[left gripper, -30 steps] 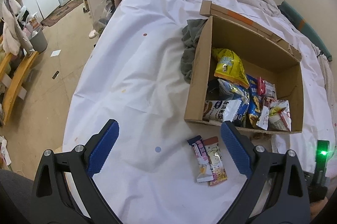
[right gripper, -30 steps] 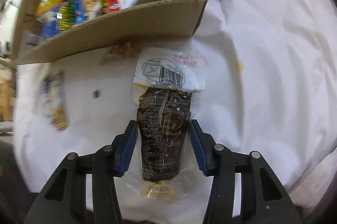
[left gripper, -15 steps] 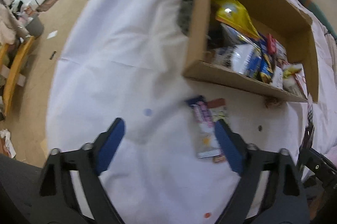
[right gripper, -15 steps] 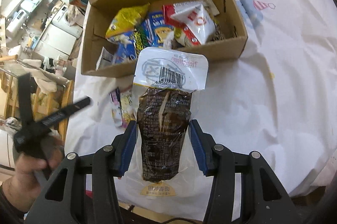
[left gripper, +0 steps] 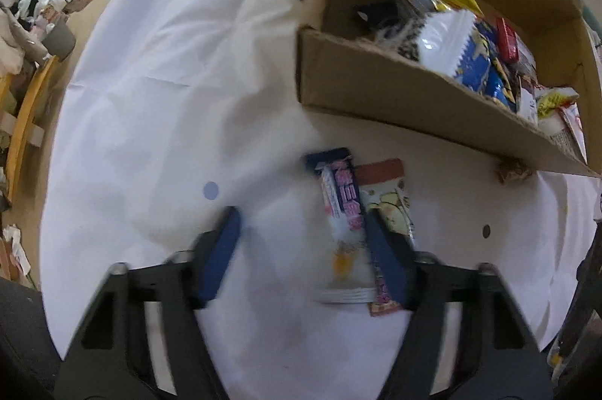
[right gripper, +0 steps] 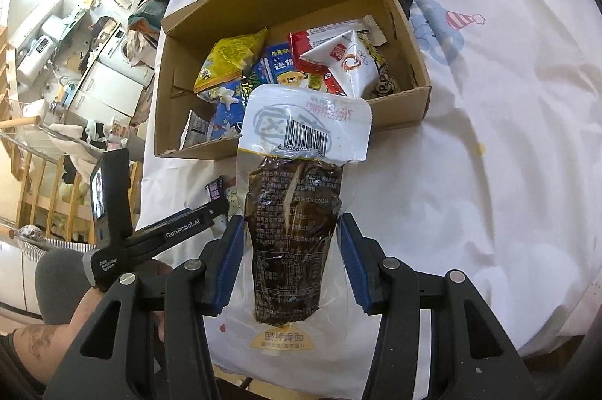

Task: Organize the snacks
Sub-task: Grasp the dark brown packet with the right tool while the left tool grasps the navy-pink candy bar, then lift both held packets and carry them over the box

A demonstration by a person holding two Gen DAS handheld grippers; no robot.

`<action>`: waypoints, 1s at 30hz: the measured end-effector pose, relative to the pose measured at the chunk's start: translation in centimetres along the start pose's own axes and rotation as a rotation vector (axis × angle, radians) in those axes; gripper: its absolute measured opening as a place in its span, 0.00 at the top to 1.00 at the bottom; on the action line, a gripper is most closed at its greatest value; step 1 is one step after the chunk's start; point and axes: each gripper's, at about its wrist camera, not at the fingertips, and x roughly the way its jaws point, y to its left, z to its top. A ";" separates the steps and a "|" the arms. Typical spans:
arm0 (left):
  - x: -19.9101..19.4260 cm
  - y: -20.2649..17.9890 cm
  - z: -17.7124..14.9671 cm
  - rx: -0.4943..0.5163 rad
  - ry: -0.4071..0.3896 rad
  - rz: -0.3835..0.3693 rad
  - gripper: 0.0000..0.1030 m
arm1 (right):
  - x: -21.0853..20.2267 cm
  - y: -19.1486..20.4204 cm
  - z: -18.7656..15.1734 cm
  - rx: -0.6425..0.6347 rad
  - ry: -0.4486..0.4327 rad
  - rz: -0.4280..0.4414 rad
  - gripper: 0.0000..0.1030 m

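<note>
The right tongs (right gripper: 288, 259) squeeze a clear packet of dark brown food with a white top (right gripper: 297, 212), held up over the white sheet (right gripper: 489, 174) in front of the open brown cardboard box (right gripper: 406, 23) full of snacks. The left tongs (left gripper: 301, 249) are low over the sheet. Their jaws have just been closing around a thin pink and blue snack bar (left gripper: 340, 208) but do not press it yet. A pale snack packet with a brown top (left gripper: 389, 200) lies just beside it.

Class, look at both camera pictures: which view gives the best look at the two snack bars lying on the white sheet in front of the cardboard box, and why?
The left wrist view: both snack bars lie nearly whole beside the left gripper, though blurred. In the right wrist view only their ends peek out between the held dark pouch and the other gripper's body.
</note>
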 end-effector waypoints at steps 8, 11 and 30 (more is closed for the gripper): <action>0.5 1.0 -0.4 0.024 0.051 0.018 0.87 | 0.4 0.6 0.0 -0.023 0.003 -0.006 0.49; 0.1 0.9 -0.2 0.026 0.055 0.014 0.87 | 0.4 0.7 0.0 -0.027 0.000 -0.012 0.49; -12.8 2.4 0.0 0.052 -0.260 -0.081 0.87 | -1.6 3.2 0.6 -0.093 -0.087 0.093 0.49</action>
